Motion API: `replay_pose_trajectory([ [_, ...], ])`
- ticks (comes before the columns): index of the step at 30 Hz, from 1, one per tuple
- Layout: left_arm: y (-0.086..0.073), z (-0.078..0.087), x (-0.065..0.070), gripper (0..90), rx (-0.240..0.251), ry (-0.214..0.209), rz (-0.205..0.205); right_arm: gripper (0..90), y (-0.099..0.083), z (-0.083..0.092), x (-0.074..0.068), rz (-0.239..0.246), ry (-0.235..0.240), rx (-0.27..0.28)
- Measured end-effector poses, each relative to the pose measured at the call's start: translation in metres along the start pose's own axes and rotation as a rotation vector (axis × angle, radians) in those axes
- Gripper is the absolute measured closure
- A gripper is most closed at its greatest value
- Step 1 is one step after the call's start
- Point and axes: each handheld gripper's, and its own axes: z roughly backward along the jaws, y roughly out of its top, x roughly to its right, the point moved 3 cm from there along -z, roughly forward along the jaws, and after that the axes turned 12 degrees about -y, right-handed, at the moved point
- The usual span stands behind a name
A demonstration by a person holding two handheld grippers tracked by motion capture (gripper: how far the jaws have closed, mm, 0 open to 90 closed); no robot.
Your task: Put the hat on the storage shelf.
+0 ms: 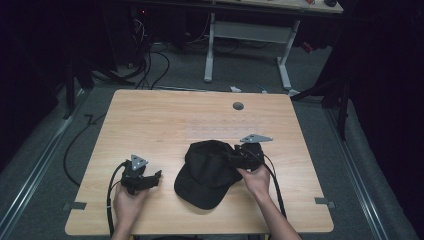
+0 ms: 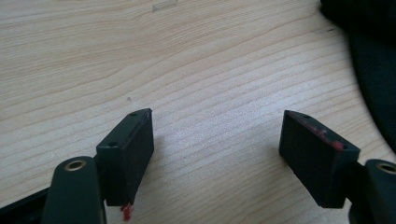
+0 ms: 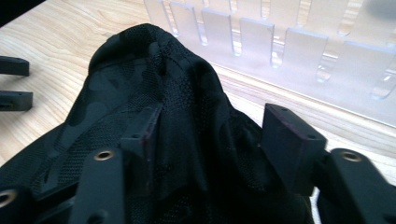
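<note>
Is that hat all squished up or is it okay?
The black cap looks crumpled: its crown is bunched up into a fold where the right gripper has its jaws around the fabric. Its brim lies flat on the wooden table. Nothing looks torn.

Black cap [image 3: 154, 93] fabric bunches over the right tool [image 3: 217, 135], hiding whether its pads press the cloth; clear rack at two o'clock blurred.

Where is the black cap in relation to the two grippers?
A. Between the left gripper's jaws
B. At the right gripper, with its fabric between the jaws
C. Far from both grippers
B: the black cap bunches up between the right gripper jaws, while the left gripper stands over bare table.
</note>
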Motion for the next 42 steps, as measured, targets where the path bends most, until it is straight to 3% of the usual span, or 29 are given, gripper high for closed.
replay_pose_trajectory([
  [9,0.0,0.0,0.0,26.6,0.0,0.0,0.0,70.3,-0.002,-0.001,-0.003,0.013,0.044,-0.02],
  [14,0.0,0.0,0.0,26.5,0.0,0.0,0.0,81.0,-0.002,-0.001,-0.003,0.015,0.06,-0.017],
  [27,0.0,0.0,0.0,26.7,0.001,0.0,0.0,84.4,0.002,0.01,-0.002,0.01,0.094,0.031],
  [42,0.0,-0.001,0.001,22.8,-0.008,-0.013,-0.005,84.5,0.006,0.04,0.011,0.002,0.106,0.093],
])
